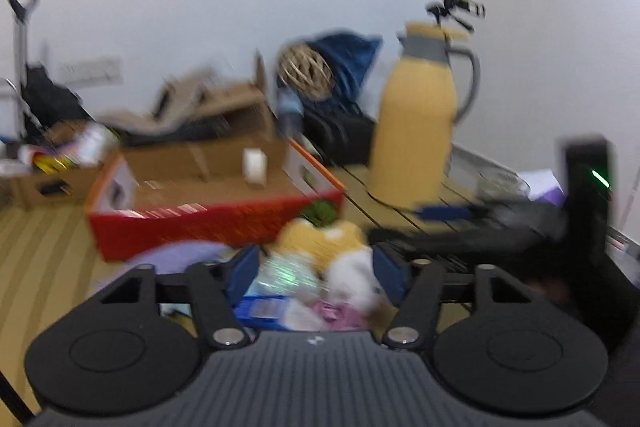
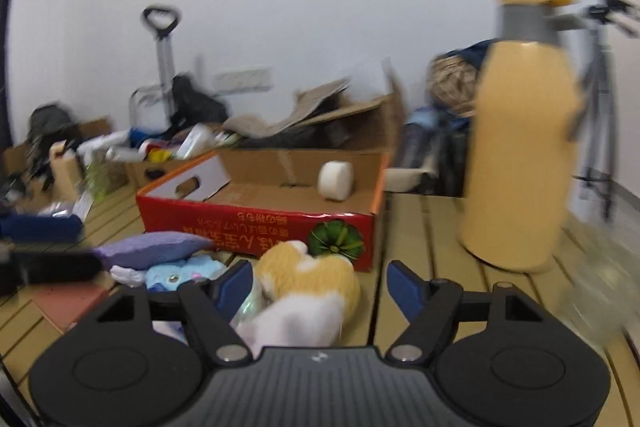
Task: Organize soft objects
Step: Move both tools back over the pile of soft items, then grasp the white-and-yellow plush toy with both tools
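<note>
The left tongs [image 1: 316,267] are built of matte black plastic: two round discs with a ring pressed into each, joined by a grey ribbed housing on which a small white emblem is printed. Black linkage arms are pinned at silver rivets, with triangular cut-outs in the outer arms. The fingers [image 1: 245,269] are faced with blue pads. The right tongs [image 2: 320,285] are made the same way, with blue-faced fingers [image 2: 404,287], silver rivets and ribbed grey housing.
</note>
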`<action>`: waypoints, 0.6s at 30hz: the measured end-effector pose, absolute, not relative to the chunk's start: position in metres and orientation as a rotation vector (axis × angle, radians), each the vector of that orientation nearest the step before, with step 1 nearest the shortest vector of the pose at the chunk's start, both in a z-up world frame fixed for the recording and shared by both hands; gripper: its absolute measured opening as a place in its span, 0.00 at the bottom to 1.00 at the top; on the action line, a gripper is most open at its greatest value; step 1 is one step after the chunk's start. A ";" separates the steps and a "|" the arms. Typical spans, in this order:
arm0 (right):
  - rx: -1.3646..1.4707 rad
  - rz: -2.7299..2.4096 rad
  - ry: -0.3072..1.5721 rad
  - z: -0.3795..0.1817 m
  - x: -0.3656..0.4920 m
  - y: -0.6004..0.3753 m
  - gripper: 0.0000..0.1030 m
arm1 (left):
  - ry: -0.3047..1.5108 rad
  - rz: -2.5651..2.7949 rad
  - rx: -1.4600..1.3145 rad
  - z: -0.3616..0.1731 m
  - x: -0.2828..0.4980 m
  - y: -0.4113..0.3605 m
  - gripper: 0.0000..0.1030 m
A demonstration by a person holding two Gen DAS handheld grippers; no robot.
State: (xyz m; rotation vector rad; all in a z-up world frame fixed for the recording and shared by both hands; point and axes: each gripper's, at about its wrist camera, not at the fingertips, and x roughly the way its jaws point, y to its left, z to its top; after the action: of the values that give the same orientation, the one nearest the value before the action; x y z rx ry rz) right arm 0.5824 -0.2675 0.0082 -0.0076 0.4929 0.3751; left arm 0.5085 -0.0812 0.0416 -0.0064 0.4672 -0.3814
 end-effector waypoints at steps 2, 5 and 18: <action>0.013 0.441 0.534 0.006 0.611 -0.272 0.71 | 0.505 -0.429 -0.022 0.034 0.518 -0.094 0.56; 0.032 0.531 0.600 -0.001 0.652 -0.273 0.69 | 0.563 -0.428 0.000 0.019 0.536 -0.119 0.56; 0.213 0.354 0.673 -0.031 0.639 -0.318 0.44 | 0.650 -0.281 0.066 -0.023 0.583 -0.153 0.55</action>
State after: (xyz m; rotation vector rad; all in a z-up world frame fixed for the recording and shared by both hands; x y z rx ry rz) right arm 0.6389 -0.3180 -0.0310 0.2132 0.6730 0.3535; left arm 0.5832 -0.1526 -0.0233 0.0656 0.6495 -0.2814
